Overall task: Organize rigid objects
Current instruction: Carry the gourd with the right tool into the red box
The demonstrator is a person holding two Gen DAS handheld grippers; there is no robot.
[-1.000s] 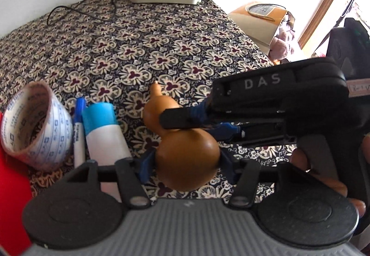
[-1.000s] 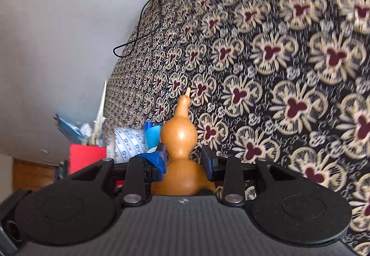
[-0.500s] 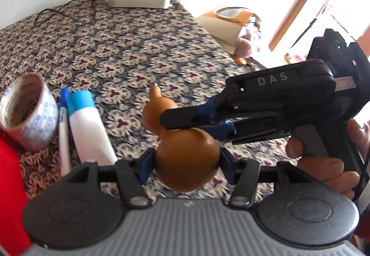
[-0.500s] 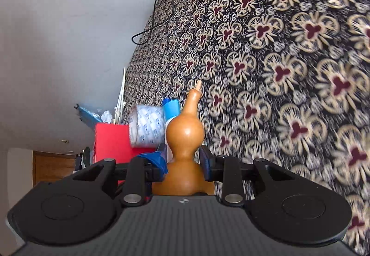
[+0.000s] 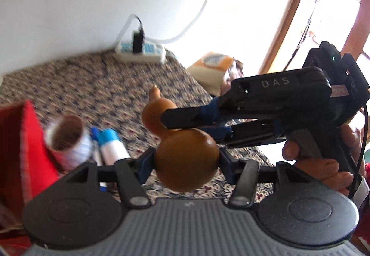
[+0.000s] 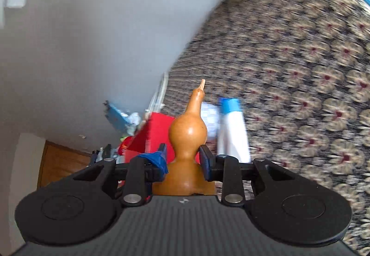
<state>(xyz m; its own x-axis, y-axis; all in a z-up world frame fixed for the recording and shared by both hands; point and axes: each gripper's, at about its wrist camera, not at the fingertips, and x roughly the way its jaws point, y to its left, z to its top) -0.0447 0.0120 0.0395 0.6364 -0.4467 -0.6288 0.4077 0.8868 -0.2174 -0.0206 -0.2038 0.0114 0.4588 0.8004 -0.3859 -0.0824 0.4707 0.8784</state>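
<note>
Since the earlier frames the gourd (image 5: 186, 162) has risen clear of the patterned worktop (image 5: 97, 84), above the tape roll (image 5: 69, 142) and the tube (image 5: 113, 149) beside the red box (image 5: 30, 140). The left gripper (image 5: 186, 163) clamps its big bulb; the right gripper (image 6: 183, 158), whose jaws have just closed further, pinches its waist. I judge this the carry toward the box; "DAS" is readable on the right gripper's body.

Left gripper (image 5: 186, 161) clamps wide lower bulb of glossy brown bottle gourd (image 5: 185, 158), pads pressed on both sides. Right gripper (image 5: 182, 125), black, marked DAS, held by hand (image 5: 323, 163), pinches gourd's narrow waist from right. Gourd hangs above floral patterned cloth (image 5: 104, 89). Below: tape roll (image 5: 68, 142), blue-capped white tube (image 5: 112, 146), red box (image 5: 27, 140). White power strip (image 5: 140, 51) at far edge.
</note>
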